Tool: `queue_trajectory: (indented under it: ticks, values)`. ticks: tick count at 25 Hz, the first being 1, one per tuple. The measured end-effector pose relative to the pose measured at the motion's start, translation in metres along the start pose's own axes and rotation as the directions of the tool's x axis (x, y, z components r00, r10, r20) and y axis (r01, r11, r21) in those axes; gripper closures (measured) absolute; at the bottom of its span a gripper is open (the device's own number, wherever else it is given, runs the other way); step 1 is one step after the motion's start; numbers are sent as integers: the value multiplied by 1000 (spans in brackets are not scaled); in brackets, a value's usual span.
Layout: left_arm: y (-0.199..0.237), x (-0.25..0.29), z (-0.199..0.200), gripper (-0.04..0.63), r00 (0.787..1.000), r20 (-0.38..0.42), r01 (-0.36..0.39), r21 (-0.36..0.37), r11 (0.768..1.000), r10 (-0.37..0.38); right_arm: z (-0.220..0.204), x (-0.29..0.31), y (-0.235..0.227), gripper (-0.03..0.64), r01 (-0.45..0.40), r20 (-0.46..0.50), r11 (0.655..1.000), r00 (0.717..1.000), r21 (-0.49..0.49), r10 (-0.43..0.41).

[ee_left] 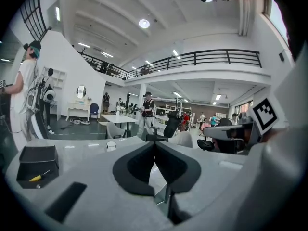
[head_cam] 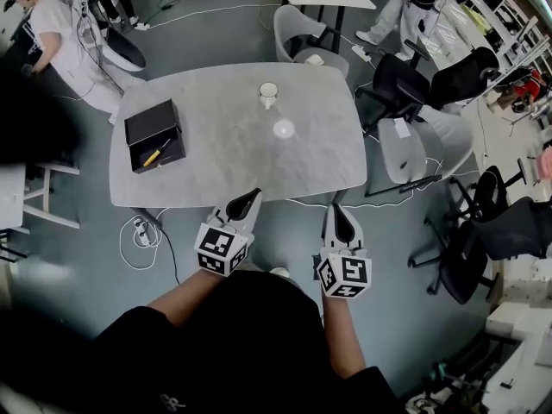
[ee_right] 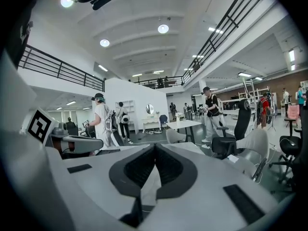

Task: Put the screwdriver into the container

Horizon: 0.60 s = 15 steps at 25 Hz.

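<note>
A yellow-handled screwdriver (head_cam: 156, 154) lies inside the black open box (head_cam: 142, 126) at the table's left end; the left gripper view shows the screwdriver (ee_left: 37, 177) in the same box (ee_left: 38, 155). My left gripper (head_cam: 254, 196) hovers at the table's near edge, shut and empty, its tips meeting (ee_left: 154, 142). My right gripper (head_cam: 340, 210) is just off the near edge, also shut with nothing in it (ee_right: 154, 146).
A white cup (head_cam: 269, 92) stands mid-table on the grey table (head_cam: 315, 153). Office chairs (head_cam: 405, 84) crowd the right side, another chair (head_cam: 297, 33) is at the far edge. A person (head_cam: 60, 33) stands at the far left. Cables (head_cam: 138, 235) lie on the floor.
</note>
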State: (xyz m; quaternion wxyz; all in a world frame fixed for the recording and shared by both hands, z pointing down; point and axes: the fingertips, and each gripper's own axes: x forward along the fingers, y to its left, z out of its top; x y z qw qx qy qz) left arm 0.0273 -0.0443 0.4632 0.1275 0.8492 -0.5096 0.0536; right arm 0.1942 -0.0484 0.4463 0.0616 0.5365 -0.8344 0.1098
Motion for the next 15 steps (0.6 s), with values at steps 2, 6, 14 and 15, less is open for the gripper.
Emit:
queue_trajectory:
  ticks: [2,6,14,15]
  values:
    - [4,-1,-5,578,1000,-8,-7,-9,1000,7,-3,5,2,606,-8,-4,1000,1000,-1,8]
    - [12,-7,-4,578,999,-17,-30,-13,999,30,-2,13,13,606,-30,-16,1000,999,-7,30]
    - [41,-2,-10,579,999,-14,-36,-30,999,35,-21,37,35,606,-49,-69,998,996,-26,47]
    - [44,0,-12,579,999,-15,-28,-32,999,28,-25,39,36,606,-43,-78,999,996,-28,41]
